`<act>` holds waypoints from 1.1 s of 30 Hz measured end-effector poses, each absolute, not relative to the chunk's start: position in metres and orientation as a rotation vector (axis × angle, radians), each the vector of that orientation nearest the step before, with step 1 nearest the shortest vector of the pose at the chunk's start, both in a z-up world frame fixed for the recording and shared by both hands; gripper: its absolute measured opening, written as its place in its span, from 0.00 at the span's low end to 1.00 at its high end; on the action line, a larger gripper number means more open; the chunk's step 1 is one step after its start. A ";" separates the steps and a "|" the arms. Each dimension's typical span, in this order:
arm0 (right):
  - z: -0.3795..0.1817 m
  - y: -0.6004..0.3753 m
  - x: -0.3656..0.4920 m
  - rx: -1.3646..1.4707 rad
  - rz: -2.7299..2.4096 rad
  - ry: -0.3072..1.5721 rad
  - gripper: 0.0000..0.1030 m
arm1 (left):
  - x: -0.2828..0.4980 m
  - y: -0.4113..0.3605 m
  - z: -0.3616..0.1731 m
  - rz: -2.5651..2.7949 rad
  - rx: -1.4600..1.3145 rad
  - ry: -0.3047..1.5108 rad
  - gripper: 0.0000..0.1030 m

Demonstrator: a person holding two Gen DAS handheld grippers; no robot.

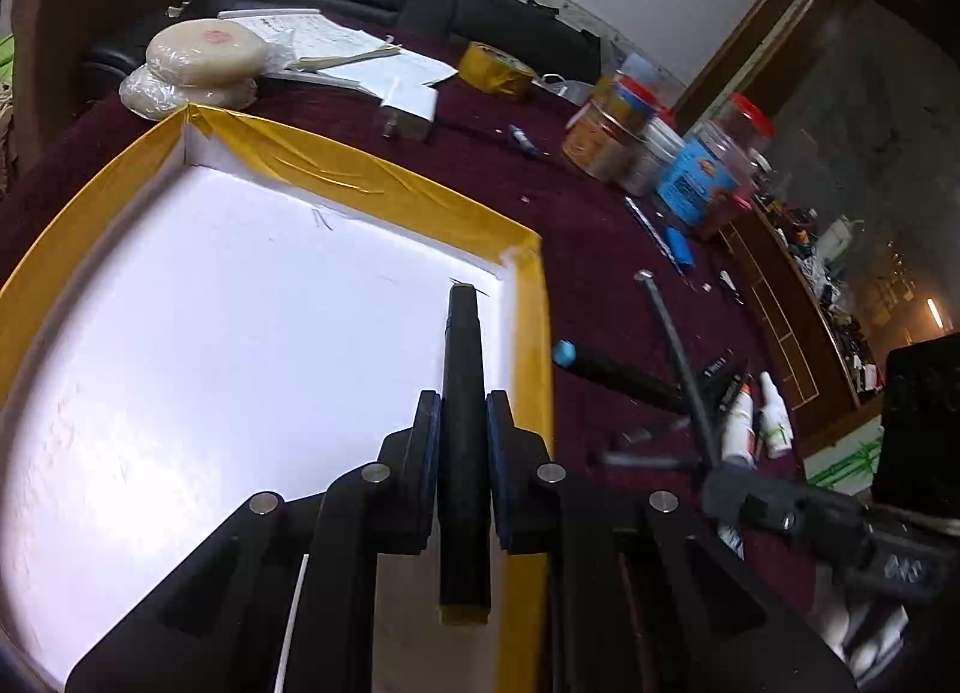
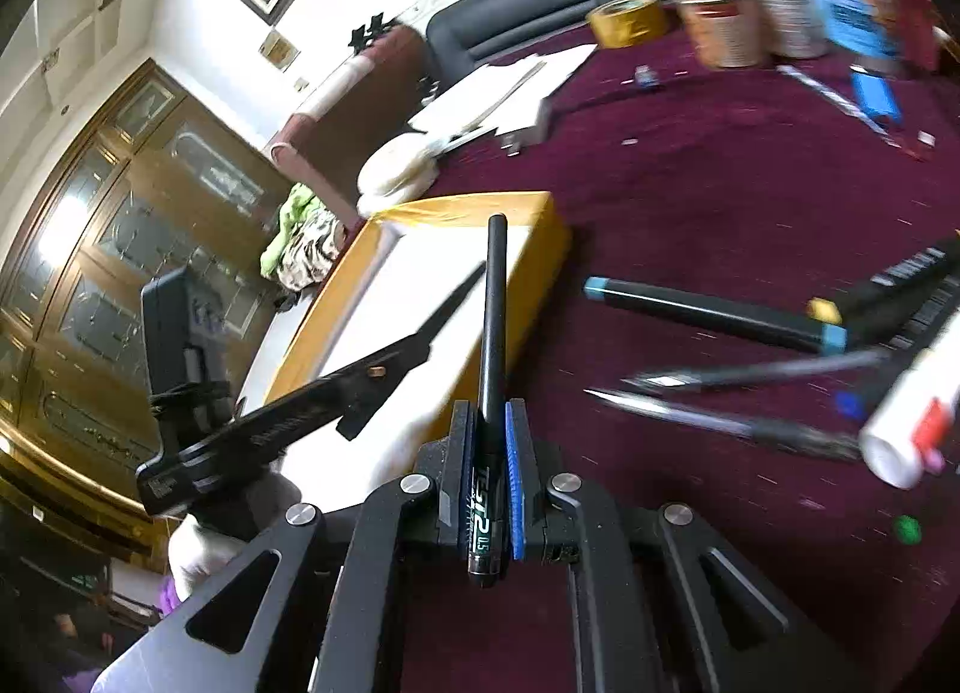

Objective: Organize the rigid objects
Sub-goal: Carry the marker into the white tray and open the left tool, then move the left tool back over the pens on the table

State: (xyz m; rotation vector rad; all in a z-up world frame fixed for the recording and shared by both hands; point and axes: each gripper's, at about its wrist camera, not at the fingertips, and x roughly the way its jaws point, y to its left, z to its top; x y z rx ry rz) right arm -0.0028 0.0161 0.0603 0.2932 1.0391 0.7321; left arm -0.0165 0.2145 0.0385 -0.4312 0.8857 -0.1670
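My left gripper point(image 1: 463, 402) is shut on a thick black marker point(image 1: 462, 345) with a yellow rear end. It hangs over the right side of a white tray with a yellow-taped rim point(image 1: 372, 177). My right gripper point(image 2: 489, 411) is shut on a slim black pen point(image 2: 495, 297), which points at the tray's near corner point(image 2: 540, 249) from above the maroon cloth. In the right wrist view the left gripper point(image 2: 390, 366) reaches over the tray from the left. In the left wrist view the right gripper point(image 1: 717, 474) holds its pen point(image 1: 672, 345) just right of the tray.
A black marker with blue caps point(image 2: 714, 312), several pens point(image 2: 720, 423) and white bottles point(image 1: 741, 417) lie loose on the cloth right of the tray. Jars point(image 1: 702, 177), a tape roll point(image 1: 495, 69), a white charger point(image 1: 408, 111), papers and wrapped round cakes point(image 1: 204, 54) stand behind it.
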 end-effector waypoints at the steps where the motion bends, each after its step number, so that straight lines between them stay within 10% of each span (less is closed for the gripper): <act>1: 0.058 0.028 0.001 0.297 0.733 1.047 0.09 | -0.013 0.218 0.037 -0.164 -0.430 0.885 0.11; 8: 0.042 0.072 0.030 0.297 0.650 1.104 0.09 | 0.006 0.236 0.022 -0.167 -0.521 0.918 0.17; 12: 0.041 0.074 0.037 0.279 0.584 1.107 0.14 | 0.006 0.242 0.022 -0.144 -0.545 0.905 0.53; 15: 0.044 0.073 0.036 0.257 0.563 1.090 0.28 | 0.004 0.254 0.017 -0.137 -0.595 0.912 0.55; 27: 0.084 -0.015 0.003 0.223 0.436 0.856 0.31 | -0.037 0.274 0.001 -0.098 -0.807 0.839 0.57; 30: 0.098 -0.050 -0.028 0.112 0.291 0.679 0.71 | -0.044 0.270 0.003 -0.113 -0.809 0.830 0.57; 33: 0.104 -0.099 -0.044 0.156 0.171 0.552 0.86 | -0.050 0.261 0.022 -0.134 -0.752 0.792 0.60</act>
